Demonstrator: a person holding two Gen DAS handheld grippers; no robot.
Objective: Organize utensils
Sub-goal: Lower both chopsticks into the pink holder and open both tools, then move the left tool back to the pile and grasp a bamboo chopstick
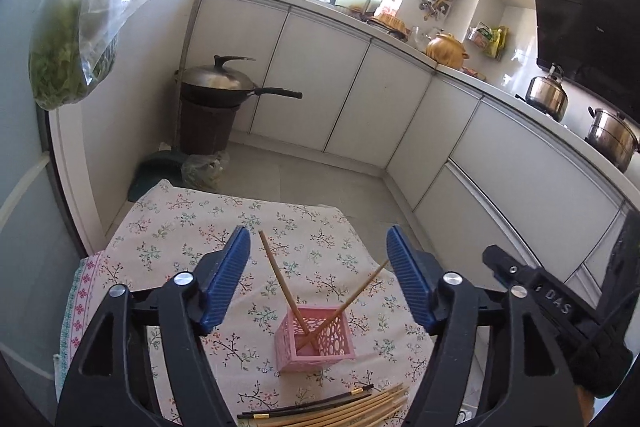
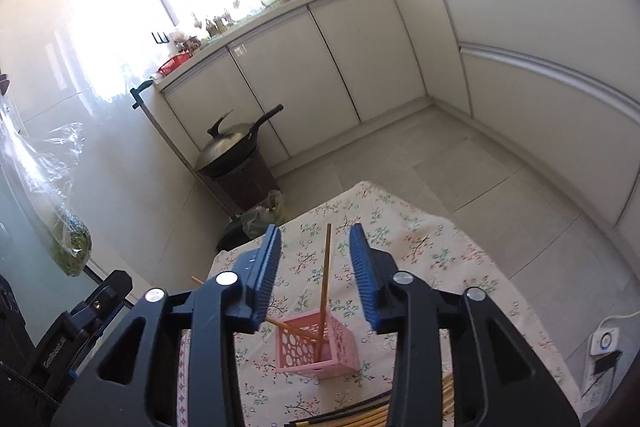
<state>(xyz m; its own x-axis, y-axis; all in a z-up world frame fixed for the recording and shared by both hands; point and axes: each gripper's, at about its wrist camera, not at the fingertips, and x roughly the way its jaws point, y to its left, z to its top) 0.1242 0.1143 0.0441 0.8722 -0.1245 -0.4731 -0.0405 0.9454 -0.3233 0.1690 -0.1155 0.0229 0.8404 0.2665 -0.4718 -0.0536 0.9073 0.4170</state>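
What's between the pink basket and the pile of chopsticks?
Only bare flowered tablecloth separates the pink basket from the chopstick pile, clearest in the left wrist view.

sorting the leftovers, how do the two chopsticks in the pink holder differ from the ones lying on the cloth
The two chopsticks in the pink holder stand tilted, crossing each other; the pile on the cloth lies flat. The standing pair is all light wood; the pile also includes black chopsticks with gold bands. Both groups include thin wooden sticks.

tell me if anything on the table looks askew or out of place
Nothing is spilled or broken. The two wooden chopsticks in the pink holder lean apart in a crossed V instead of standing together, and the remaining chopsticks lie loose on the floral tablecloth near the front edge. Both grippers are open and empty.
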